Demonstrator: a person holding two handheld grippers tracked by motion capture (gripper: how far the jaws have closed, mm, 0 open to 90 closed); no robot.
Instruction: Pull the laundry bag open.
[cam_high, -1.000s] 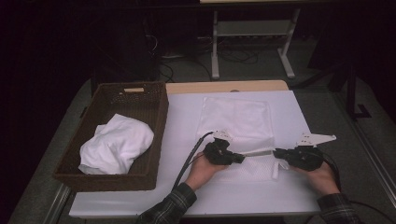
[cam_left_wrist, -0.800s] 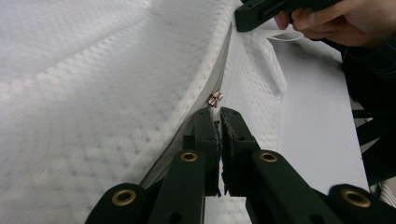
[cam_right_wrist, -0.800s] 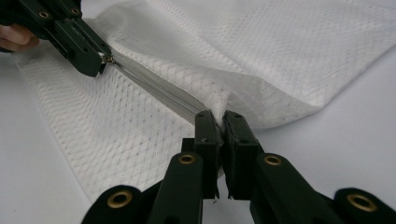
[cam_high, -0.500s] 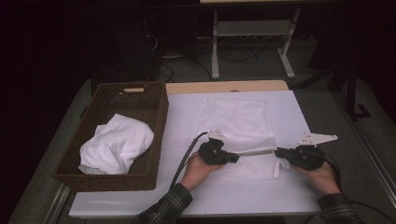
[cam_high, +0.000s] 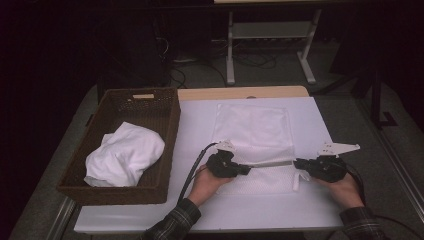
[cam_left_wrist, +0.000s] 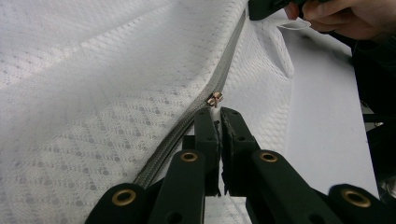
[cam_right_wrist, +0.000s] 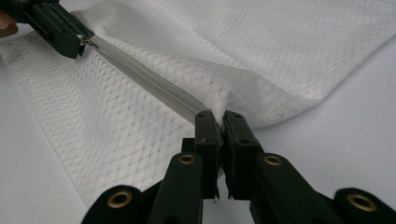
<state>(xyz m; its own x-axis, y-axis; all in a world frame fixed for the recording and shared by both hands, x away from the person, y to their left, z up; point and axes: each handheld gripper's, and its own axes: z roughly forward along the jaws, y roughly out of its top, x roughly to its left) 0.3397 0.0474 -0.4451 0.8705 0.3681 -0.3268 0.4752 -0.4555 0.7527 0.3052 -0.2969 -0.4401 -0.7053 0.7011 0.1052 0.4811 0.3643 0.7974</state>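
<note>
A white mesh bag (cam_high: 254, 127) lies flat on the white table (cam_high: 200, 125), with a grey zipper (cam_high: 270, 163) along its near part. My left gripper (cam_high: 246, 170) is shut on the small metal zipper pull (cam_left_wrist: 215, 99); its jaws (cam_left_wrist: 219, 111) meet at the zipper (cam_left_wrist: 229, 65). My right gripper (cam_high: 296, 163) is shut on the bag's edge at the zipper's right end, where the fabric (cam_right_wrist: 280, 46) bunches up at its jaws (cam_right_wrist: 217, 115). The zipper (cam_right_wrist: 149, 81) runs taut between the two grippers, and the left gripper (cam_right_wrist: 77, 46) sits at its far end.
A dark wicker basket (cam_high: 167, 102) holding a bundled white cloth (cam_high: 125, 155) stands at the table's left. A wooden strip (cam_high: 240, 93) borders the far edge. Beyond it are a metal stand (cam_high: 270, 35) and cables on the floor.
My left gripper has shifted slightly to the left with the zipper pull. The right gripper has stayed in place.
</note>
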